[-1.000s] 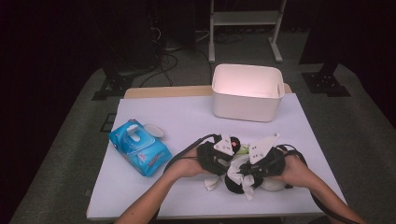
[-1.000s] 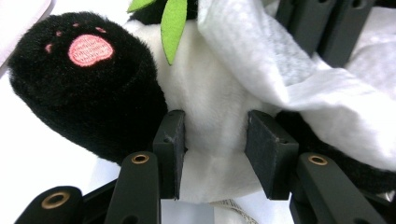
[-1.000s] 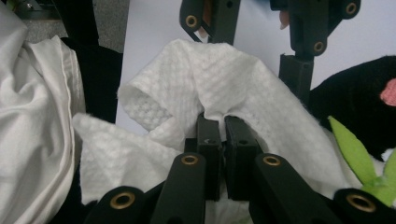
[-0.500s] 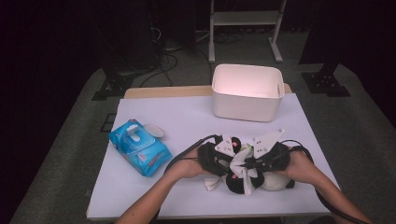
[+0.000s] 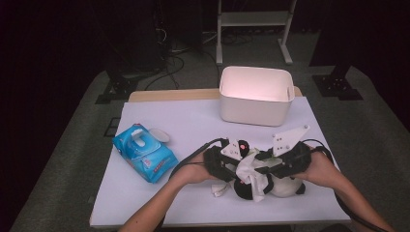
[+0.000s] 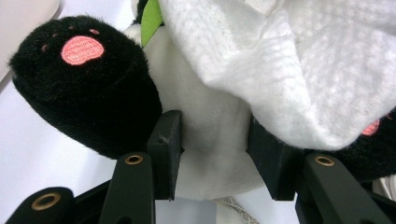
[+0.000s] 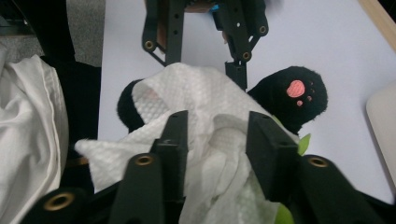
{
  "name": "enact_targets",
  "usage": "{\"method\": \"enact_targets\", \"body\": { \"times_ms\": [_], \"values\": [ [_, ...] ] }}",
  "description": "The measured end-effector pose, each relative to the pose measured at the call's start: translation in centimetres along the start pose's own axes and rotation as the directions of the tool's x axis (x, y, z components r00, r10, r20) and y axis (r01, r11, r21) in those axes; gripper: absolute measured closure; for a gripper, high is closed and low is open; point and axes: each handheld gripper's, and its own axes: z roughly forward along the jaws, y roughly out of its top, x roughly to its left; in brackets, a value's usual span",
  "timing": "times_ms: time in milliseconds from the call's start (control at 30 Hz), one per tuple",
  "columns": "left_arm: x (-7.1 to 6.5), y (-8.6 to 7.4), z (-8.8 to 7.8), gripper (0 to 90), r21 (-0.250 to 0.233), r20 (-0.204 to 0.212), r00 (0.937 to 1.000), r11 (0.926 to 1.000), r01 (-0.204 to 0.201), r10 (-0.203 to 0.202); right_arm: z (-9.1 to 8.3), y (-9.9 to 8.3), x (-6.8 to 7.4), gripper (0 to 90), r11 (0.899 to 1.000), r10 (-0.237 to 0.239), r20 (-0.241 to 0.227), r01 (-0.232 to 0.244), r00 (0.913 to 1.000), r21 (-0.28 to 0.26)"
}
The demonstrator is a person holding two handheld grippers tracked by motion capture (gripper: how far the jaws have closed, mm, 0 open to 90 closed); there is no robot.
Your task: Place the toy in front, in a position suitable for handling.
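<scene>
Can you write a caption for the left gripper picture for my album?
Left gripper clamps a plush panda's white belly, a wet wipe draped over it.

The high view is bright only in the middle: light falls from above on the desk [image 5: 193,121], and the room around it is almost black. The white bin [image 5: 255,96] glows a little pink and overexposed inside. Shadows on the desk are soft and short. This view is a bit grainy and soft. In the two gripper views the light is even; the near black jaws are slightly blurred, and the wipe [image 7: 187,93] looks very pale.
</scene>
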Motion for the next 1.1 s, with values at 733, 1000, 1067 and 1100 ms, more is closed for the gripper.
{"method": "enact_targets", "body": {
  "times_ms": [733, 1000, 1067, 1100],
  "values": [
    [-0.3, -0.2, 0.0, 53.2, -0.008, 0.008, 1.0, 1.0, 0.003, -0.003, 3.2, -0.6, -2.4, 83.2, 0.994, 0.042, 0.01, -0.043, 0.9991, 0.102],
    [0.0, -0.3, -1.5, 46.5, -0.056, -0.014, 0.9991, 0.9976, 0.04, -0.041, 2.6, -2.0, -1.6, 83.7, 0.995, 0.089, -0.014, -0.089, 0.9959, 0.043],
    [0.0, -0.3, -1.4, 46.2, -0.037, -0.027, 0.9989, 0.9986, 0.037, -0.038, 2.5, -2.2, -1.1, 84.1, 0.997, 0.07, -0.017, -0.069, 0.9974, 0.047],
    [-0.1, -0.3, -1.2, 46.4, -0.034, -0.015, 0.9991, 0.9987, 0.039, -0.04, 2.5, -2.2, -0.9, 84.1, 0.996, 0.07, -0.016, -0.069, 0.9974, 0.05]
  ]
}}
